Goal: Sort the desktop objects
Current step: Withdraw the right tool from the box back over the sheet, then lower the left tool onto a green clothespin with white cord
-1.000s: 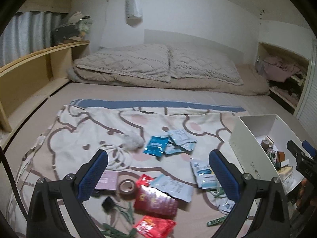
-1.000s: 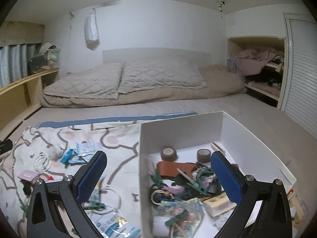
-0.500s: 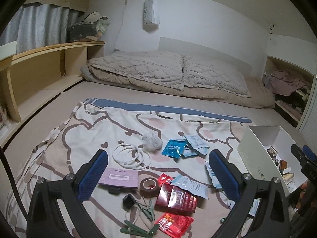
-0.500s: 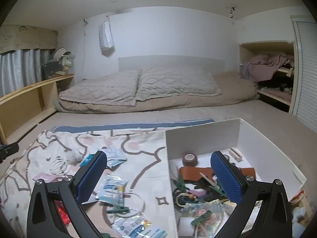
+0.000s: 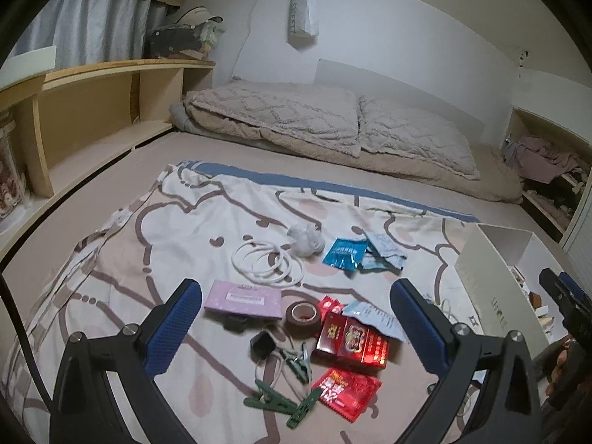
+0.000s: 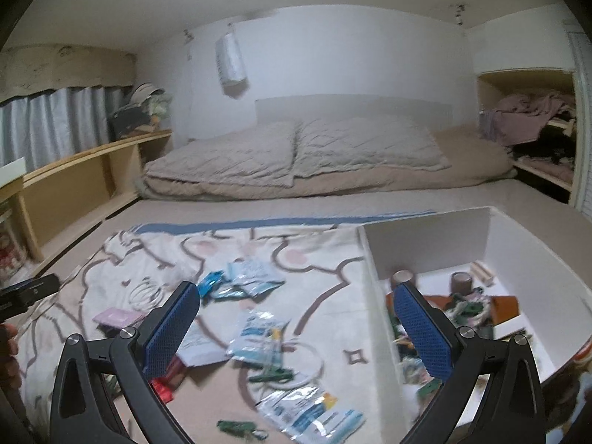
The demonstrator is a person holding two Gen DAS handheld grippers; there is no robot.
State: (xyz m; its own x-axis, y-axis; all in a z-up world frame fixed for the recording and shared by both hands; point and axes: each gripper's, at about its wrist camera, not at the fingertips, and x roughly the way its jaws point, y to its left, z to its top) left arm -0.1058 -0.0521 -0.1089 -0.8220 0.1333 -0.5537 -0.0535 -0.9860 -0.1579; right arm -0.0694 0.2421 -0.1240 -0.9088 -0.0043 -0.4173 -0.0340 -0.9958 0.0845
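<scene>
Small items lie scattered on a patterned blanket: a brown tape roll, a pink card, a red box, a red sachet, green clips, a white cable coil and blue sachets. My left gripper hangs open above the tape roll and red box, holding nothing. To the right stands a white box partly filled with clips and tape rolls. My right gripper is open and empty, straddling the box's left wall, over clear packets.
The blanket lies on a bed with a folded beige duvet at the far end. Wooden shelves run along the left wall. A cubby with clothes sits at the right. A hand shows at the lower right of the left wrist view.
Both grippers have drawn back and risen; the left view now takes in more of the blanket and the shelves. The right gripper has shifted left, off the box's middle toward its left wall.
</scene>
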